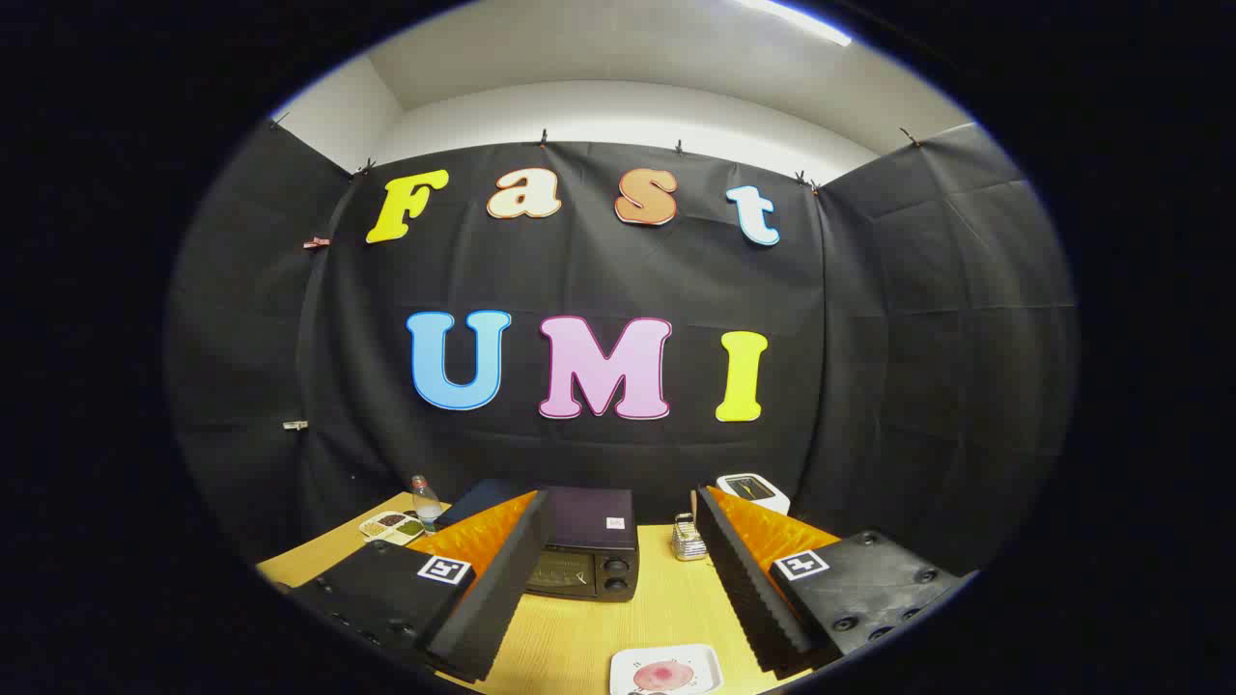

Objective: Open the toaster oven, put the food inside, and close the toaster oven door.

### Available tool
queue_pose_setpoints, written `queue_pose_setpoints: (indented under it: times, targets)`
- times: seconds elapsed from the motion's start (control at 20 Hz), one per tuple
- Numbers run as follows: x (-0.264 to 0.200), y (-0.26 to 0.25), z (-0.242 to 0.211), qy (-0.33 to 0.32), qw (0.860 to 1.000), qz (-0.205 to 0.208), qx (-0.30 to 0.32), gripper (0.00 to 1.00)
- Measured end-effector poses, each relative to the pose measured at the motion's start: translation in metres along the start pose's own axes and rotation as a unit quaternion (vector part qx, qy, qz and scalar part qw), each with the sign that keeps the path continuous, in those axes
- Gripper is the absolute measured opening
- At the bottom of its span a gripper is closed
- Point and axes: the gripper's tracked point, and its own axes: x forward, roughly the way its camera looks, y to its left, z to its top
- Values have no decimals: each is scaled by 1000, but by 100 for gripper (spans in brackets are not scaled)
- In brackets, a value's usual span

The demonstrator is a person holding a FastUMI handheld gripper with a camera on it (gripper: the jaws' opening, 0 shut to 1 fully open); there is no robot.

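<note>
I have the tongs (618,618) spread wide with nothing between the fingers, hovering above the wooden table (570,637). Nearest me, just ahead of the fingers and slightly toward the right one, sits a small white plate (620,664) carrying the food (662,676), a pinkish round item (I can't tell what exactly). Nothing has been picked up yet.

Beyond that, between the two fingers, stands the toaster oven (589,550), dark, with its door apparently closed and two knobs (616,573) at its right. So I judge the whole task lies ahead: door to open, food to go in, door to shut.

Room looks fair: bare tabletop lies between plate and oven. A small wire basket (688,542) stands just right of the oven, close to the right finger's inner side, which I would mind. Past the left finger sit a bottle (425,502) and a divided tray (391,525); past the right finger, a white box-like device (755,490) near the cloth wall.
</note>
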Motion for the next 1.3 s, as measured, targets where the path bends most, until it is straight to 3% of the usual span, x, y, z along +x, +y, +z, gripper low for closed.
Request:
queue_pose_setpoints:
  times: [1.3]
  targets:
    - [-3,19,4,1,1000,-8,-2,98]
